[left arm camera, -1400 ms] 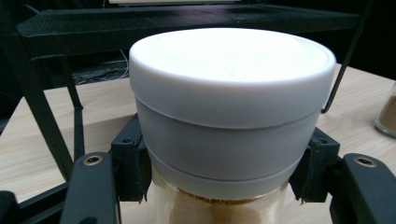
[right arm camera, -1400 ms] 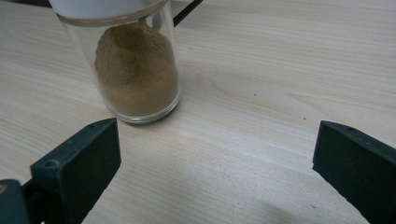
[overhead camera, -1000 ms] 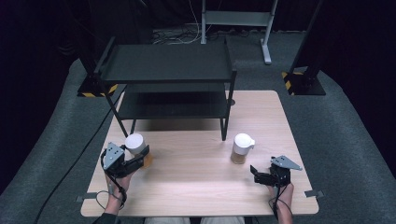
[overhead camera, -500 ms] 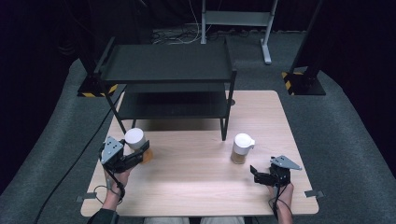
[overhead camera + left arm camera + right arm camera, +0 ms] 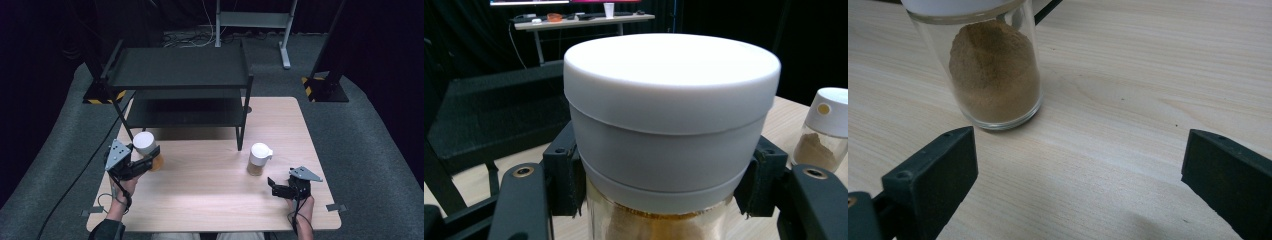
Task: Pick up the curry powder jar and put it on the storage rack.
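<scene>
Am pinching white-lidded spice jar [image 5: 145,148] in left tongs [image 5: 145,162], near-left of tabletop [image 5: 210,200], lifting toward shelf rack [image 5: 180,75] (judging). Right tongs [image 5: 274,186] spread, idling beside second jar [image 5: 259,159]. Next: placing it level on shelf.

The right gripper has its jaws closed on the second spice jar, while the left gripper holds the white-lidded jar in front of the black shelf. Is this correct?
Not quite. The right gripper is open and holds nothing: in the right gripper view its jaws stand wide apart, and the second spice jar stands on the table ahead of them, untouched. The left gripper does hold the white-lidded jar in front of the black shelf.
</scene>
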